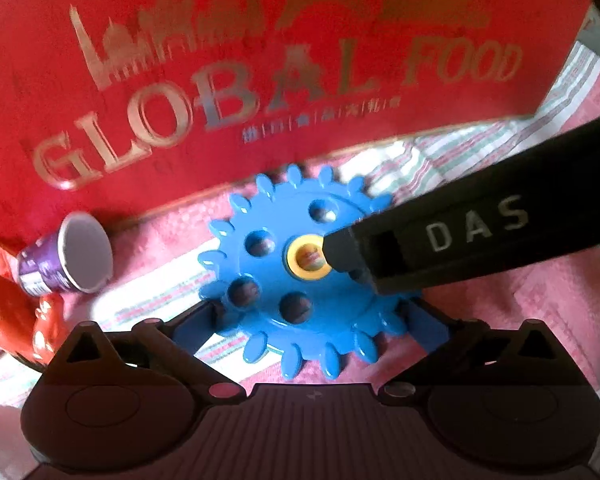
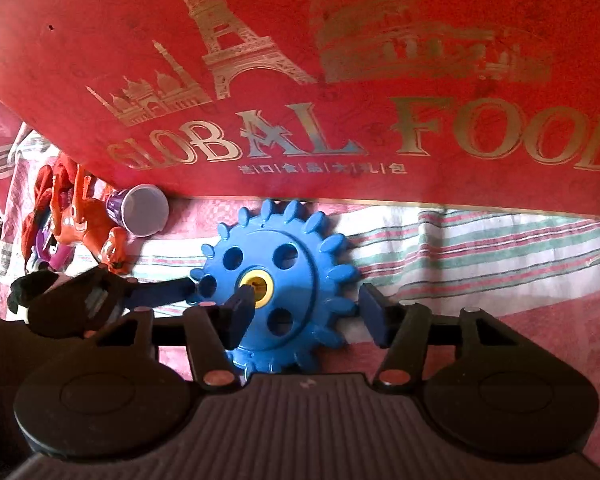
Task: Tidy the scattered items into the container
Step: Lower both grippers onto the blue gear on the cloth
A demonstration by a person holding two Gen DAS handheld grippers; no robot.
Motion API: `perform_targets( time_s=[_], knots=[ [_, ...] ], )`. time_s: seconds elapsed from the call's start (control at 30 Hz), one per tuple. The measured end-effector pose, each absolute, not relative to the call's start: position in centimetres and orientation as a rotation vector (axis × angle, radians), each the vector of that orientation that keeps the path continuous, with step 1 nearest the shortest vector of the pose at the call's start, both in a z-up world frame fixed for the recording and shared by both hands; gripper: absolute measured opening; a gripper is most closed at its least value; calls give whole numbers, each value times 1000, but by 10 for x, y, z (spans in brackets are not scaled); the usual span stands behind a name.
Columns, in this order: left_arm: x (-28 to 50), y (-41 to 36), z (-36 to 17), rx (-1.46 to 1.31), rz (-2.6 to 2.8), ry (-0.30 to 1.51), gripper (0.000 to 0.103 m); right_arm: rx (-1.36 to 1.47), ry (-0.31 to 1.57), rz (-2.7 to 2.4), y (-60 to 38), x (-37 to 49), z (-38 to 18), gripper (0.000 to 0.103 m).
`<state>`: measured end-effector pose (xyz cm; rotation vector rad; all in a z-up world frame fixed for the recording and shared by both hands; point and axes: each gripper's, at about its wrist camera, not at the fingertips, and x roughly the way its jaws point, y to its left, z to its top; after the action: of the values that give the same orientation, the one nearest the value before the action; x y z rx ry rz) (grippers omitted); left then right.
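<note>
My right claw (image 2: 306,314) stands spread across the flat blue plastic toothed gear wheel (image 2: 278,284), one finger (image 2: 236,316) tipped at its yellow hub, the other just beside its rim. My left claw (image 1: 312,326) straddles the gear too, spread. The gear lies on striped cloth (image 2: 480,248), beside the red "GLOBAL FOOD" cardboard box (image 2: 340,80).
</note>
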<state>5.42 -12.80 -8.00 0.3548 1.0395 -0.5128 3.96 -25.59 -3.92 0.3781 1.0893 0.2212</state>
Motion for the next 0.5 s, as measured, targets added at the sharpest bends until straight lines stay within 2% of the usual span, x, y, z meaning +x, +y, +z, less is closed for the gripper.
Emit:
perform_targets(
  time_s=[0.33,0.5],
  knots=[
    [45,-105,-77,329,-485,1046,103,493,1095,289,-258,34,-21,62],
    [37,-87,-73,287,-459,1047,97,521,1087,313,-248,27,-7,62]
  ],
)
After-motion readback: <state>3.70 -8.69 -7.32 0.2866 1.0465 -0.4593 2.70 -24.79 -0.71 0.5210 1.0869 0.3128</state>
